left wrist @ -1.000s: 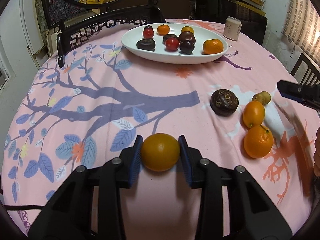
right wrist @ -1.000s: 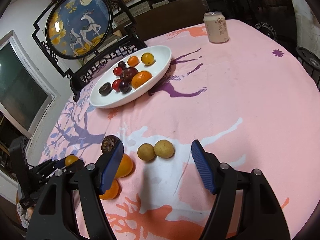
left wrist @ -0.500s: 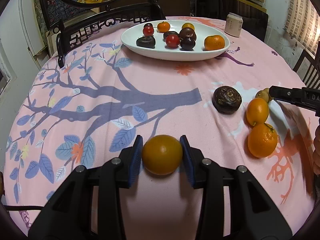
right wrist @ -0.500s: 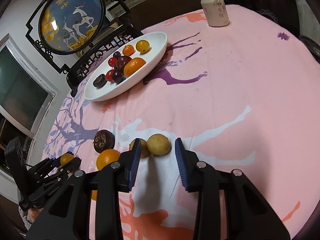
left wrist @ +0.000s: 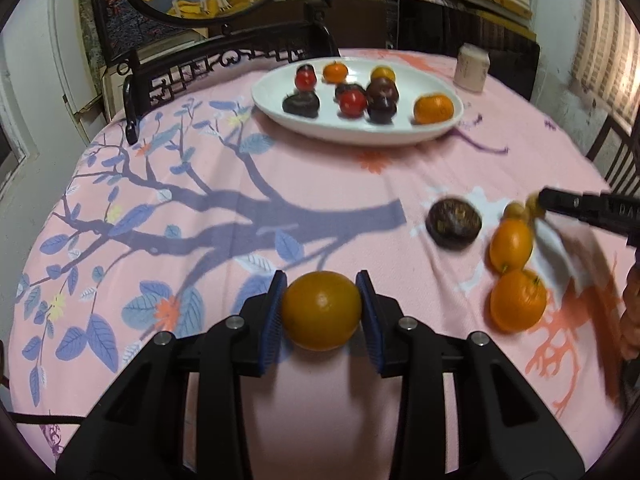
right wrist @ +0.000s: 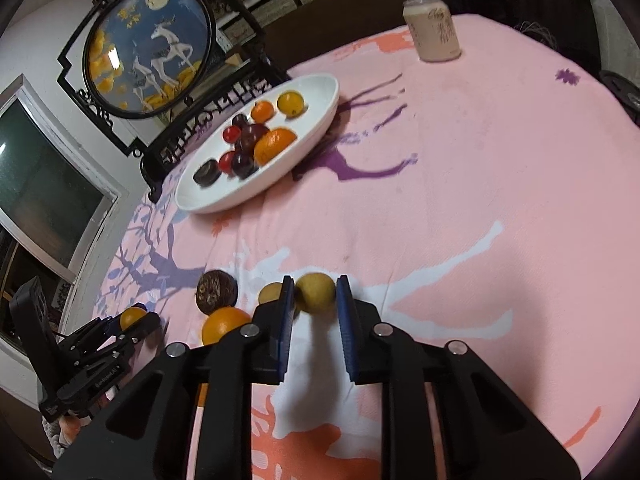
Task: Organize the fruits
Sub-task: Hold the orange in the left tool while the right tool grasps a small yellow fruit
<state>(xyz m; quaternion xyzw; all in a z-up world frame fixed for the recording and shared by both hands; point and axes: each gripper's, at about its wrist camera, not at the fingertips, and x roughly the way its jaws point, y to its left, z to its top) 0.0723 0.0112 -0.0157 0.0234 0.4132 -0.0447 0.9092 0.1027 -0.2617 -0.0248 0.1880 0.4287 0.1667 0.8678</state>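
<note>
Two hand-held grippers work over a round table (left wrist: 304,184) draped in a pink cloth printed with branches and leaves. The left gripper (left wrist: 321,312) has its blue-padded jaws clamped on an orange fruit (left wrist: 321,310), the pads pressing both its sides, low over the near edge of the cloth; the jaws have just been closing a little further on it. The right gripper (right wrist: 315,300) has just closed its jaws down narrowly on a small yellow-brown fruit (right wrist: 315,293), which sits between the pad tips on the cloth; whether it is off the table cannot be told. A second small yellow-brown fruit (right wrist: 270,293) lies just outside the left pad, touching or nearly so. Near it rest a dark brown wrinkled fruit (left wrist: 454,222) and two oranges (left wrist: 511,245), one (left wrist: 518,301) nearer the table's edge than the other, close together. At the far side a white oval plate (left wrist: 352,130) holds sorted fruit: a mandarin (left wrist: 433,109) at its right end, red tomatoes (left wrist: 353,103), dark plums (left wrist: 383,94) and small orange fruits along the back. A pale drinks can (right wrist: 433,29) stands upright beyond the plate, well apart from the loose fruit. A carved dark chair back (left wrist: 224,68) and a round framed deer picture (right wrist: 147,46) stand behind the table
</note>
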